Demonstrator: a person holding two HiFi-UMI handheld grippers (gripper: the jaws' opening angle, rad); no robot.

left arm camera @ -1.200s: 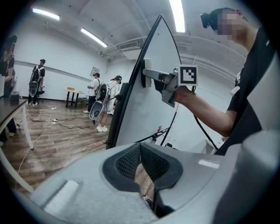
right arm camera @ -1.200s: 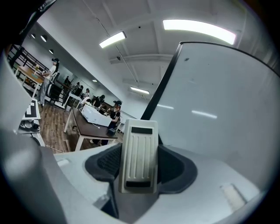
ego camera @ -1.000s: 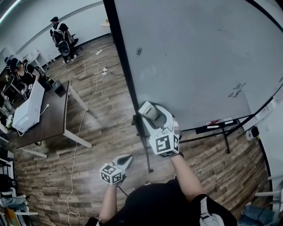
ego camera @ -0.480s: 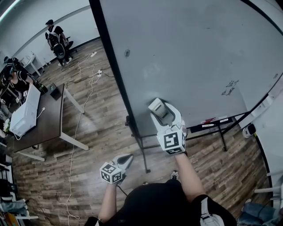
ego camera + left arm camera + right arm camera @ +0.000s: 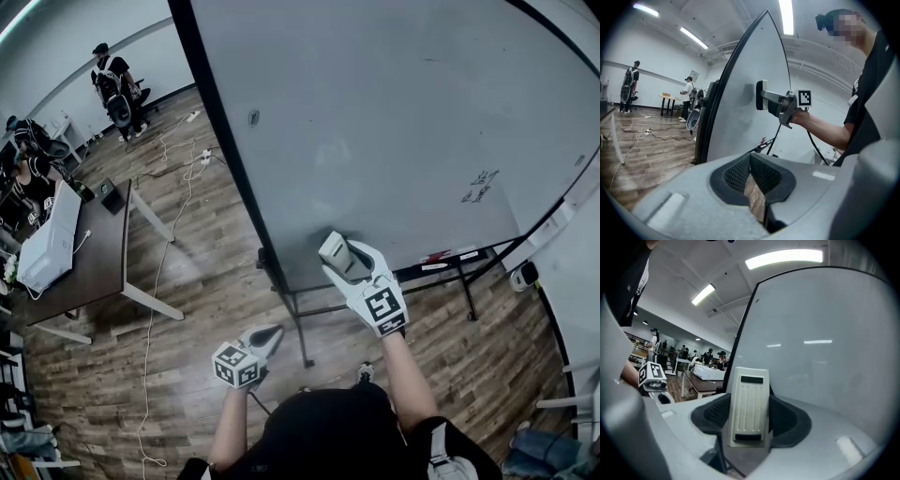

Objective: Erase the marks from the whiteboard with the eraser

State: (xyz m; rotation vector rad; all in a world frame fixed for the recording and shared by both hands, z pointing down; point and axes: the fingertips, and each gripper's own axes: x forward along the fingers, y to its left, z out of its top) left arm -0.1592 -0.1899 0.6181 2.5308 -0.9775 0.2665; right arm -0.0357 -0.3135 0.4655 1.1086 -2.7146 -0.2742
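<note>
The large whiteboard [image 5: 375, 112] fills the upper head view. Small dark marks [image 5: 478, 187] sit near its lower right, and one dot [image 5: 253, 117] near its left frame. My right gripper [image 5: 349, 264] is shut on the white eraser [image 5: 332, 247], held against the board's lower left part. In the right gripper view the ribbed eraser [image 5: 750, 399] stands upright between the pads [image 5: 787, 420]. The left gripper view shows the eraser [image 5: 761, 95] touching the board [image 5: 736, 112]. My left gripper [image 5: 270, 334] hangs low over the floor, shut and holding nothing.
A marker tray [image 5: 450, 261] with red items runs under the board. The stand's leg [image 5: 295, 328] is close to my left gripper. A dark desk [image 5: 108, 258] with a white box stands at left. Cables [image 5: 173, 244] trail on the wood floor. People [image 5: 112, 80] are far back left.
My right gripper has carried the eraser to the right, from the board's left edge onto its lower surface. The left gripper has stayed where it was.
</note>
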